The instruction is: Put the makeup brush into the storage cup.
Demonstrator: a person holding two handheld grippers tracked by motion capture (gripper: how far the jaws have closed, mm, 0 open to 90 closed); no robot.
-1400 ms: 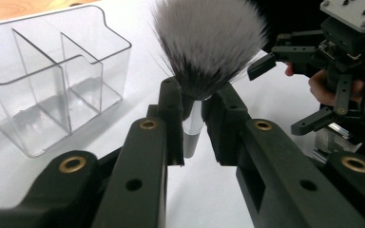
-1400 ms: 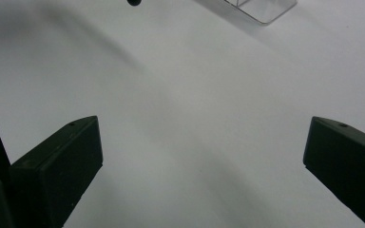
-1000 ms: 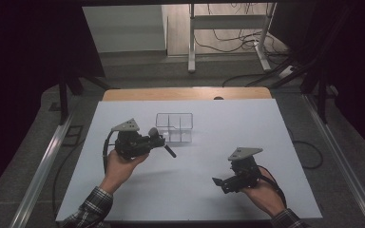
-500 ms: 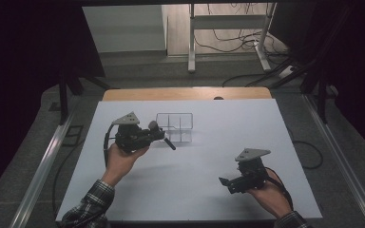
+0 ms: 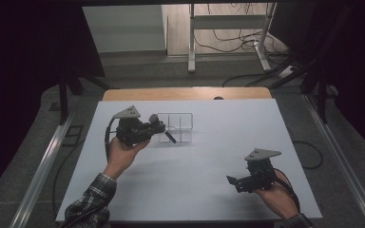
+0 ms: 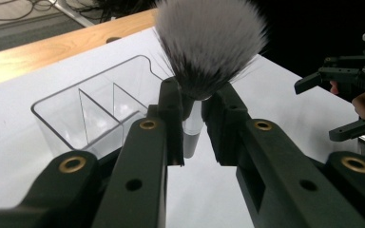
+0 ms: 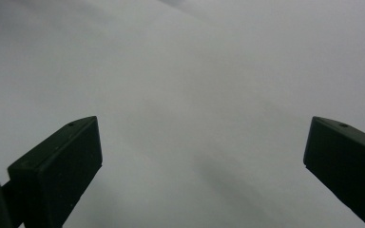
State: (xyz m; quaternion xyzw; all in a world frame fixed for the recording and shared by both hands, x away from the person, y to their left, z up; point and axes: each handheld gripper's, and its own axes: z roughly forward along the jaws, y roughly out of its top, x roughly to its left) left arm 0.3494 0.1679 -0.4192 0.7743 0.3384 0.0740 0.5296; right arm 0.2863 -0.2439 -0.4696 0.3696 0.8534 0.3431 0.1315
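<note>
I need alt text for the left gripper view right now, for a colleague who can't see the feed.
The left claw is shut on a makeup brush, gripping its handle, with the bushy grey-and-white bristles pointing up. Just behind it on the white table sits a clear plastic organizer with divided compartments. The right claw, jaws apart, shows at the right edge.

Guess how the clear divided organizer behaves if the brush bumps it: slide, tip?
The organizer looks like thin clear plastic with nothing in it, so probably light and prone to sliding on the smooth white table. Its low, wide shape suggests it won't tip. The brush bristles probably just flex.
</note>
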